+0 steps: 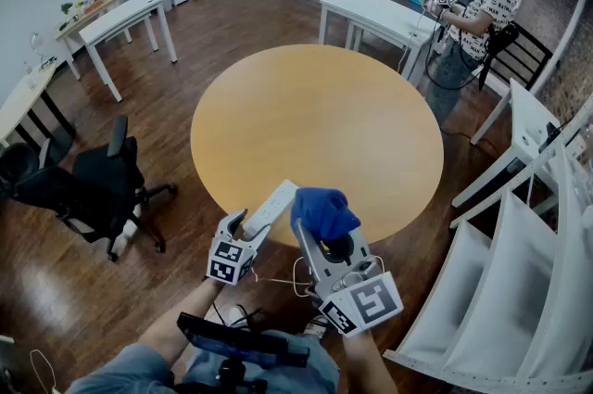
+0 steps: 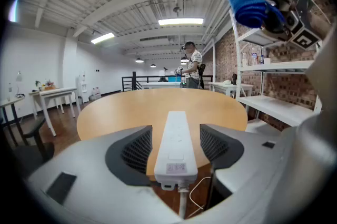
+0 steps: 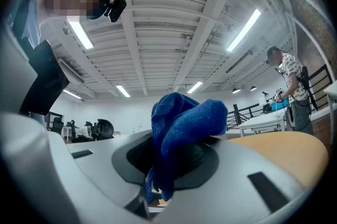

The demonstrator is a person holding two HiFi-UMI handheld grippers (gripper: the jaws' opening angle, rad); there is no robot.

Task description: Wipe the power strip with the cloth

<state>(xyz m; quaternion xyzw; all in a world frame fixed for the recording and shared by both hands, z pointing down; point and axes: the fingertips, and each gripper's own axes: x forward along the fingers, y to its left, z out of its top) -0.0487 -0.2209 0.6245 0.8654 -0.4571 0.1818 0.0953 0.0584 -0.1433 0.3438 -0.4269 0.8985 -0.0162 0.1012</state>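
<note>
A white power strip [image 1: 271,208] lies at the round table's near edge, its cabled end [image 2: 178,167] overhanging the rim. My left gripper [image 1: 250,230] stands open around that end, with a narrow gap on each side between the strip [image 2: 177,136] and the ribbed pads [image 2: 138,148]. My right gripper [image 1: 321,233] is just right of the strip and tilted upward, shut on a bunched blue cloth [image 1: 323,210]. The cloth [image 3: 181,130] fills its jaws and hangs down in front. In the left gripper view the cloth [image 2: 246,0] and right gripper [image 2: 276,7] hover above the strip's right side.
The round wooden table [image 1: 324,123] is otherwise bare. A black office chair [image 1: 88,184] stands at the left, white shelving [image 1: 519,290] at the right. White tables [image 1: 380,12] and a person [image 1: 477,17] are beyond the round table. The strip's thin cable [image 1: 278,281] hangs below the table edge.
</note>
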